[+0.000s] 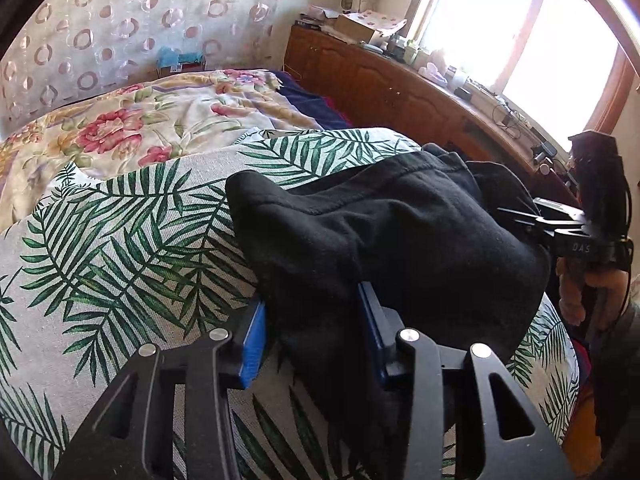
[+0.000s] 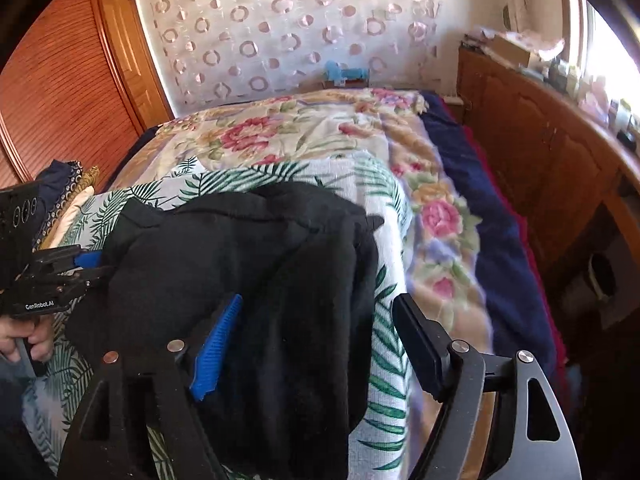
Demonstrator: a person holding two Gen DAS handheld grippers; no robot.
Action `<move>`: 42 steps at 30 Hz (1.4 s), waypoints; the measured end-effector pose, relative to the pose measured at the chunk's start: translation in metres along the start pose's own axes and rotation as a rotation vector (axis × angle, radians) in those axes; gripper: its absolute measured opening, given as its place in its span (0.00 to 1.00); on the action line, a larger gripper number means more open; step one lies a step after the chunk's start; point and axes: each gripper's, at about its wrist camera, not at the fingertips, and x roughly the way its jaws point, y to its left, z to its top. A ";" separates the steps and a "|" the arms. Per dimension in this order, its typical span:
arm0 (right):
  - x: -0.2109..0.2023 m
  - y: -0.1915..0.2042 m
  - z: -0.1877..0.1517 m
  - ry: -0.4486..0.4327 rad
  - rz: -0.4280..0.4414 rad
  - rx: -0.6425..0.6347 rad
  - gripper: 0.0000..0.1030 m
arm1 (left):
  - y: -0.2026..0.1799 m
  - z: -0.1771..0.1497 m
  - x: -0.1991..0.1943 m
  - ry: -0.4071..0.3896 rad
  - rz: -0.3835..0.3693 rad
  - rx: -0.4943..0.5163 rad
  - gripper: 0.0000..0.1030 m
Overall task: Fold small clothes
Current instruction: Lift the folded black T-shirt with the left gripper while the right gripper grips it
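A black garment (image 1: 392, 232) is bunched on a palm-leaf cloth (image 1: 120, 248) spread over the near end of the bed, toward its window-side edge. The left gripper (image 1: 312, 344) is seen with its blue-padded fingers (image 1: 253, 344) partly closed around a fold of the garment; whether the pads actually press the fabric cannot be told. The right gripper (image 2: 316, 344) is held spread wide, its left blue pad (image 2: 216, 344) lying against the garment, its other finger clear of it over the cloth.

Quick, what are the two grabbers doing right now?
Left gripper: shut on the black garment.
Right gripper: open, holding nothing; the garment lies between its fingers.
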 end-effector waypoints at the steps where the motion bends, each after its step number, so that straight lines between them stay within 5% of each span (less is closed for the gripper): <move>1: 0.002 -0.002 0.001 0.002 0.016 0.015 0.76 | 0.001 0.001 0.000 0.000 0.000 0.000 0.42; 11: 0.018 -0.009 0.001 0.021 0.091 0.051 0.72 | 0.001 0.001 0.000 0.000 0.003 0.003 0.42; 14: 0.020 -0.008 0.000 0.019 0.115 0.044 0.64 | 0.002 0.001 0.000 0.001 -0.013 -0.001 0.33; 17: 0.022 -0.006 -0.002 0.024 0.160 0.032 0.41 | 0.002 0.002 -0.003 -0.008 -0.028 -0.004 0.16; 22: 0.015 0.000 -0.003 -0.016 0.119 -0.025 0.23 | -0.005 0.004 -0.023 -0.056 -0.005 0.016 0.12; 32: -0.018 0.037 0.008 -0.137 0.096 -0.124 0.21 | -0.001 0.002 -0.099 -0.207 0.022 0.021 0.12; 42: -0.024 0.115 0.036 -0.207 0.187 -0.280 0.21 | 0.048 -0.024 -0.188 -0.344 0.144 -0.047 0.12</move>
